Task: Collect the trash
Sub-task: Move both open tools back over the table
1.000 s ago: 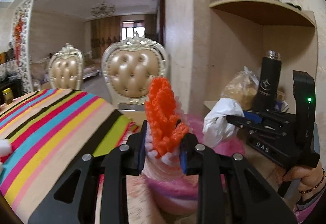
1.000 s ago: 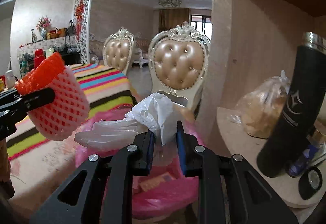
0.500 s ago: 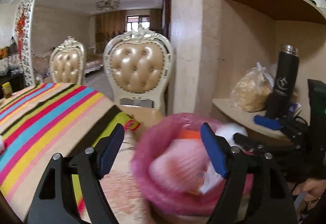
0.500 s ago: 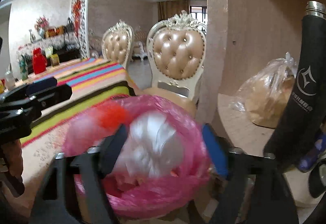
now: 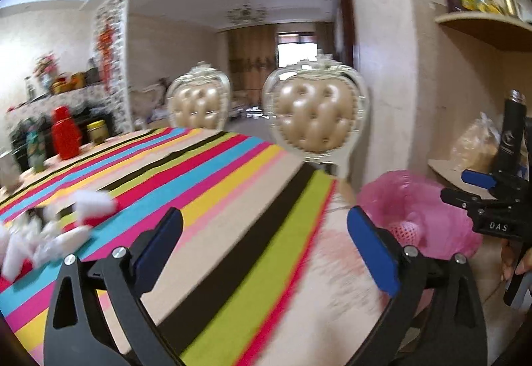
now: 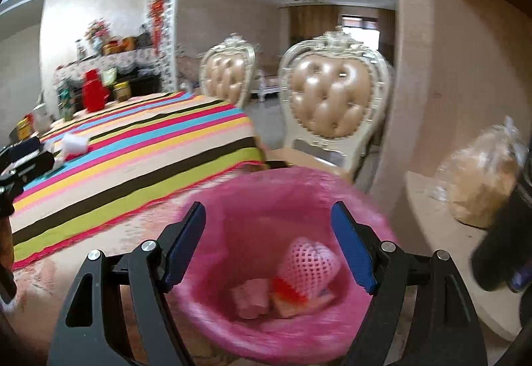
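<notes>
Now foam net in bin, below open right tongs.

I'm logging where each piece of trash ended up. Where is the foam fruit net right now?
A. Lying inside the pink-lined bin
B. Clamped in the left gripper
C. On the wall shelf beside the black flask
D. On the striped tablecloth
A: the right wrist view shows the foam fruit net lying inside the pink-lined bin, below the open, empty right gripper; the left gripper is open and empty too.
</notes>
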